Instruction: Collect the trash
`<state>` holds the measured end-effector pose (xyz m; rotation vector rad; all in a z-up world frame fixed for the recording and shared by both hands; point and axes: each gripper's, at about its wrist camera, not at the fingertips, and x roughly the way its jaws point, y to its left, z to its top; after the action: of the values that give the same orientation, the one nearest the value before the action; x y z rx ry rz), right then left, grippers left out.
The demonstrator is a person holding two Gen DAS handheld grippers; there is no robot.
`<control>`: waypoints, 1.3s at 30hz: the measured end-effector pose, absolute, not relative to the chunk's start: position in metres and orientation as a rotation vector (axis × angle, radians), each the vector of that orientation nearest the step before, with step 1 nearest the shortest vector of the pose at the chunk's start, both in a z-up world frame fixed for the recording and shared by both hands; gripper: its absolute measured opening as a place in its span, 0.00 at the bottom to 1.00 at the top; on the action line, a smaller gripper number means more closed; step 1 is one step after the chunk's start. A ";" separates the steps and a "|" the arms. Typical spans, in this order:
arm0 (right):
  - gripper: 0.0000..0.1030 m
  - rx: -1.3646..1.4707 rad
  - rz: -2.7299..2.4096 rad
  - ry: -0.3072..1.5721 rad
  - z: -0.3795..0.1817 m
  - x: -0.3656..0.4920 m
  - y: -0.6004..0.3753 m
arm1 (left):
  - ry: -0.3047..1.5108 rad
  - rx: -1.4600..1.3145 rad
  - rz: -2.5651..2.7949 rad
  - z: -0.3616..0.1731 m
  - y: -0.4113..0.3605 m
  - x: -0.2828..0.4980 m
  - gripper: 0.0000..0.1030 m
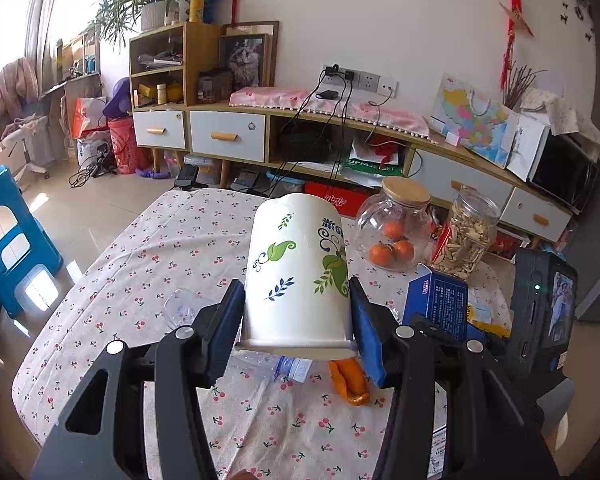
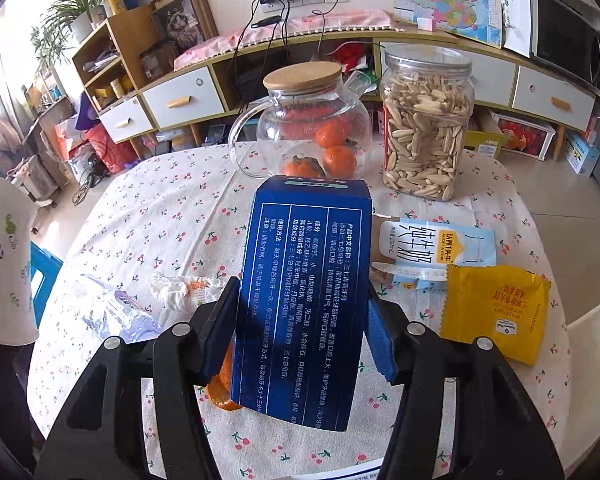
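Note:
My left gripper (image 1: 298,320) is shut on a white paper cup (image 1: 296,272) with green leaf print, held above the cherry-print table (image 1: 140,248) with its mouth toward the camera. My right gripper (image 2: 300,320) is shut on a blue toothpaste box (image 2: 304,296), held above the table. That box also shows in the left wrist view (image 1: 436,300). On the cloth lie an orange peel (image 1: 350,380), a crushed clear bottle (image 2: 116,316), a crumpled tissue (image 2: 184,286), a flattened milk carton (image 2: 432,252) and a yellow snack wrapper (image 2: 496,308). The cup also shows in the right wrist view (image 2: 4,260).
A glass teapot (image 2: 316,120) with oranges and a jar of seeds (image 2: 424,120) stand at the table's far side. A long cabinet (image 1: 228,136) runs along the wall. A blue stool (image 1: 12,236) stands left of the table. A white chair (image 2: 592,360) is at right.

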<state>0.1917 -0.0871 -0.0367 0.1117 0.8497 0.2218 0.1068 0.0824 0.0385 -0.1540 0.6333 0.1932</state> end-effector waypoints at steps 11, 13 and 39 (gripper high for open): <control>0.53 0.079 0.193 0.707 -0.004 0.160 -0.119 | 0.622 -0.183 0.145 0.040 0.068 0.102 0.50; 0.53 0.075 0.181 0.673 0.001 0.154 -0.124 | 0.613 -0.175 0.144 0.040 0.062 0.102 0.50; 0.50 0.024 0.067 0.505 0.011 0.117 -0.181 | 0.578 -0.103 0.092 0.027 -0.007 0.105 0.51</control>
<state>0.1174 -0.1808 0.0106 0.0236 0.5051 0.0667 0.1047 -0.0069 0.0269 -0.1026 0.5783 0.0918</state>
